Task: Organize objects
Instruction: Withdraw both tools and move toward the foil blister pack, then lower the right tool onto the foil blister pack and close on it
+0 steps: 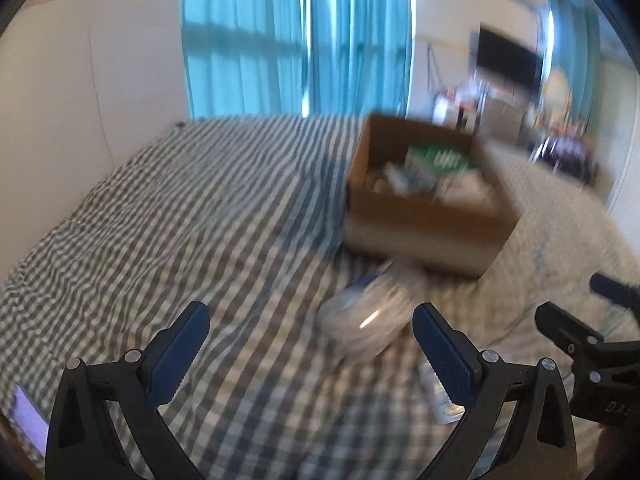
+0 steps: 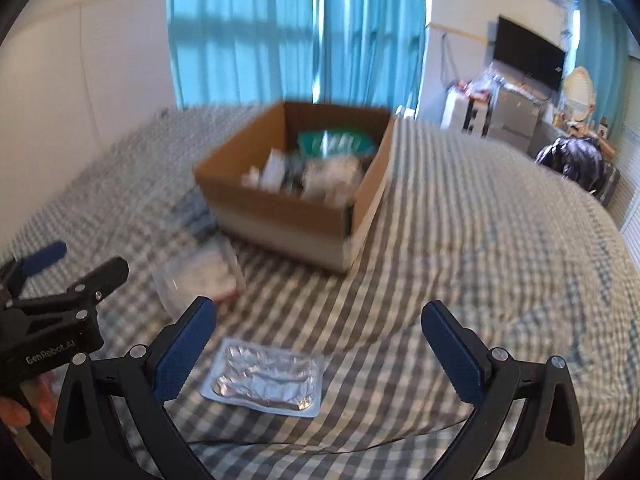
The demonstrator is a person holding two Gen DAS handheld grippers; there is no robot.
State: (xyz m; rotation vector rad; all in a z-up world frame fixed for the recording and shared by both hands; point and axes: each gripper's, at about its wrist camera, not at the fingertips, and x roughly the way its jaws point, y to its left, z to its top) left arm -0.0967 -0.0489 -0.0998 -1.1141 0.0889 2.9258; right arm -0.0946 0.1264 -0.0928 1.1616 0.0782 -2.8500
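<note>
An open cardboard box (image 1: 424, 228) (image 2: 280, 224) holding a green packet (image 2: 336, 142) and several white items stands on a checked bedspread. A clear plastic tub (image 1: 364, 320) (image 2: 200, 280) lies just in front of the box. A silver foil blister pack (image 2: 264, 380) lies flat on the bed. My left gripper (image 1: 310, 344) is open and empty, with the tub just ahead between its fingers. My right gripper (image 2: 320, 348) is open and empty, above the foil pack. Each gripper shows at the edge of the other's view.
The checked bedspread (image 1: 180, 208) covers the whole bed. Blue curtains (image 2: 296, 28) hang behind it, a white wall stands to the left. A TV (image 2: 528, 56) and cluttered furniture stand at the far right. A small lit phone screen (image 1: 30, 420) lies at lower left.
</note>
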